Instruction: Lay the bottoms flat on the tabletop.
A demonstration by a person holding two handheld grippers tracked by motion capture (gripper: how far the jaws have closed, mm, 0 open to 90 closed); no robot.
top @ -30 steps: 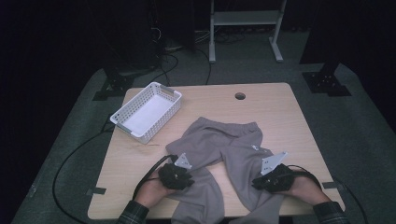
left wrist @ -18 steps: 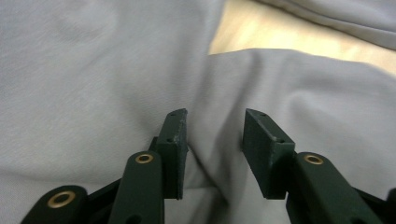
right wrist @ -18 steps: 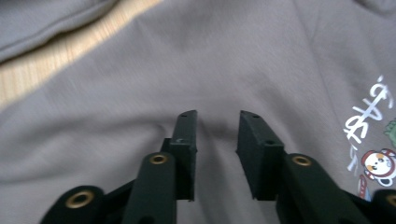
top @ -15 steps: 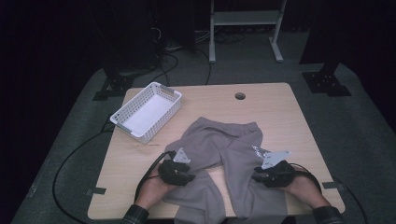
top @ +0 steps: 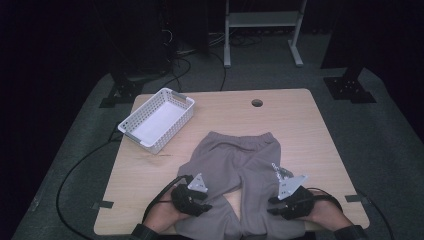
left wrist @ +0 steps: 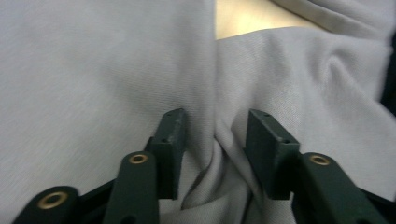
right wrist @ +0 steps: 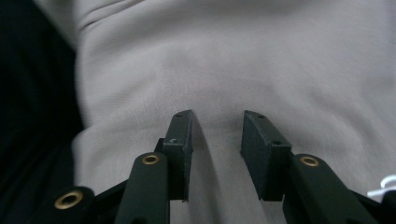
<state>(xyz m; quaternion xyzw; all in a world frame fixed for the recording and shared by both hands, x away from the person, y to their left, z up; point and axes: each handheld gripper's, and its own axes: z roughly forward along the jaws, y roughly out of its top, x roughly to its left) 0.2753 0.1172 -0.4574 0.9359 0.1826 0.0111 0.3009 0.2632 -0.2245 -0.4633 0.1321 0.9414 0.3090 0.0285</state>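
Grey sweatpants (top: 240, 162) lie flat on the wooden table (top: 310, 130), waistband at the far side and legs running to the near edge. My left gripper (top: 204, 202) rests on the left leg. Its jaws have just been opening and stand apart with a loose fold of grey cloth (left wrist: 212, 154) between them, not pressed. My right gripper (top: 274, 202) rests on the right leg near a white print (top: 276, 169). Its jaws have also just been opening and stand apart over the cloth (right wrist: 280, 70), a faint ridge between the pads (right wrist: 180, 135).
A white lattice basket (top: 131, 131), empty, stands on the far left of the table. A round cable hole (top: 257, 103) sits near the far edge. Black cables (top: 75, 170) trail off the left side. A white rack (top: 260, 30) stands on the floor behind.
The pants have gone from a twisted, bunched lie to a flat spread with the waistband straight. Both hands have shifted slightly along the legs near the front edge.
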